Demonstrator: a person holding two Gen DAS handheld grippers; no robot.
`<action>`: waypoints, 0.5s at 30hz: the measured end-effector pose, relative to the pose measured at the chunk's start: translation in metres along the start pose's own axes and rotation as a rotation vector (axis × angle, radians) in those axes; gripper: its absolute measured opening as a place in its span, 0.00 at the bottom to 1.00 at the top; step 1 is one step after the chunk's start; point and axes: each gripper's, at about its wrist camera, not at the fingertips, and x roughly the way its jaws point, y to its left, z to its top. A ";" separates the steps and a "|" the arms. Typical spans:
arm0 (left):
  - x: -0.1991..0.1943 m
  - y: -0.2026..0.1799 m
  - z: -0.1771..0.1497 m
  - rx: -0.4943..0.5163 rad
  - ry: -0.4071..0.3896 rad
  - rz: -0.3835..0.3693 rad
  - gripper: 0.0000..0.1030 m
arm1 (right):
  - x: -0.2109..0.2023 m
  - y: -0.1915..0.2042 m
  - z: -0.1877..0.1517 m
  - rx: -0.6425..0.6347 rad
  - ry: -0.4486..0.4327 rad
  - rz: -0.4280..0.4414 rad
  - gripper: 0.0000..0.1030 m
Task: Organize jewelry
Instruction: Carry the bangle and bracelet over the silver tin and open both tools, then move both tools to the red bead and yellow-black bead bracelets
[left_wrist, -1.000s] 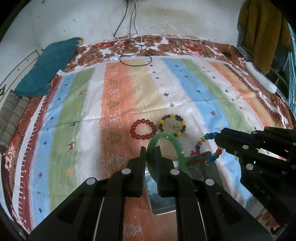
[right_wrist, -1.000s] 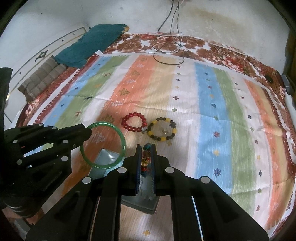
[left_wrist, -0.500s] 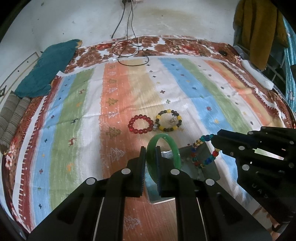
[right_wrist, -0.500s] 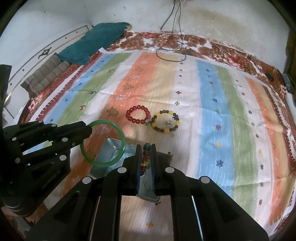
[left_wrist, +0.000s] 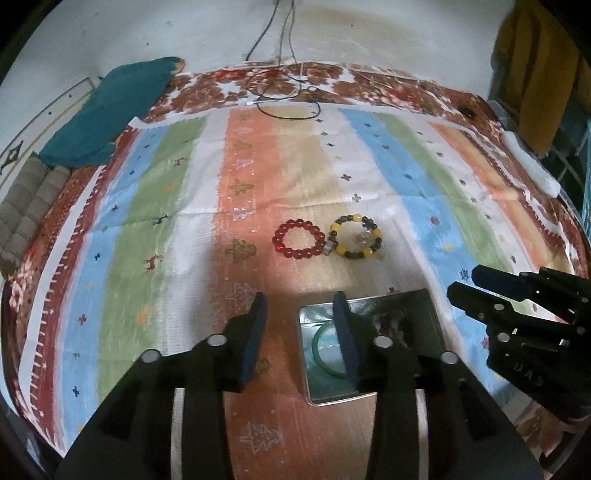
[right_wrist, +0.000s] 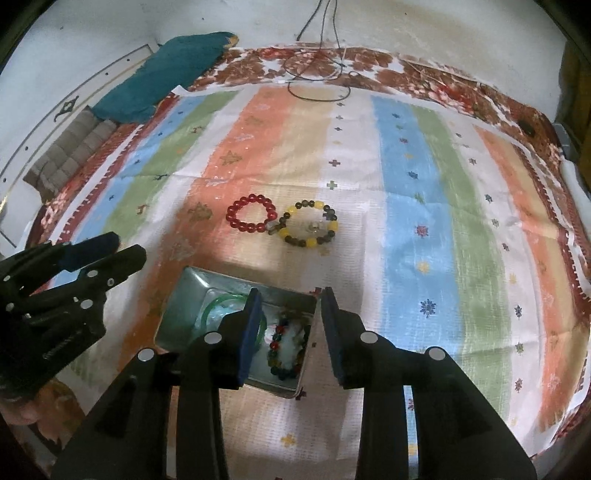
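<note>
A shallow metal tin lies on the striped cloth. Inside it rest a green bangle and a multicoloured bead bracelet. My left gripper hovers over the tin's left edge, its jaws opening with nothing between them. My right gripper hangs over the tin's right side, jaws also opening and empty. Farther out on the cloth lie a red bead bracelet and a yellow-and-dark bead bracelet, side by side.
The striped cloth covers a bed. A teal cloth and a rolled grey mat lie at the far left. Black cables trail at the far edge. A white bolster lies at the right edge.
Both grippers have opened. The green bangle left the left gripper and the multicoloured bracelet left the right one; both now lie in the tin.
</note>
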 end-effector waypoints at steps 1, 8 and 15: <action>0.001 0.001 0.001 -0.003 0.001 0.002 0.38 | 0.001 -0.002 0.001 0.008 0.002 -0.003 0.35; 0.018 0.020 0.014 -0.060 0.030 0.028 0.51 | 0.015 -0.021 0.014 0.055 0.029 -0.029 0.45; 0.042 0.027 0.032 -0.051 0.061 0.066 0.60 | 0.030 -0.030 0.028 0.064 0.041 -0.063 0.54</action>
